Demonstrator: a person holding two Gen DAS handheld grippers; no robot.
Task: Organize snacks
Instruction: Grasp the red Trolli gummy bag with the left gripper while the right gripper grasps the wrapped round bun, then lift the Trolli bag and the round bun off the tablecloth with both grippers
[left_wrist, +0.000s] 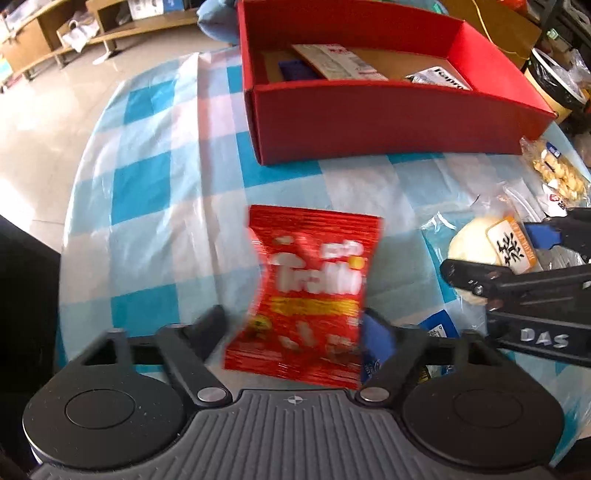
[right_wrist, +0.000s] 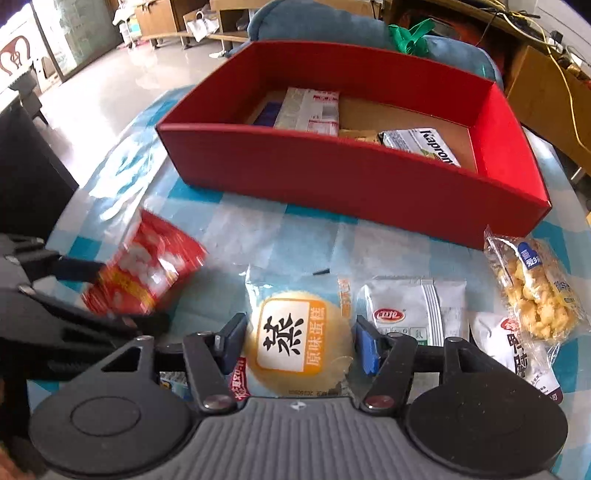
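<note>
My left gripper (left_wrist: 295, 332) is shut on a red snack bag (left_wrist: 310, 295) and holds it above the checked tablecloth, in front of the red box (left_wrist: 369, 122). The bag (right_wrist: 147, 269) also shows at the left of the right wrist view. My right gripper (right_wrist: 299, 341) is open, its fingers on either side of a round steamed cake packet (right_wrist: 295, 339) lying on the table. The red box (right_wrist: 332, 177) holds a white printed packet (right_wrist: 310, 109) and a grey wafer pack (right_wrist: 421, 146).
A white packet (right_wrist: 406, 310), a clear bag of puffed snacks (right_wrist: 535, 291) and another white packet (right_wrist: 517, 350) lie to the right of the cake. A blue chair (right_wrist: 332, 22) stands behind the box. The table edge curves at the left.
</note>
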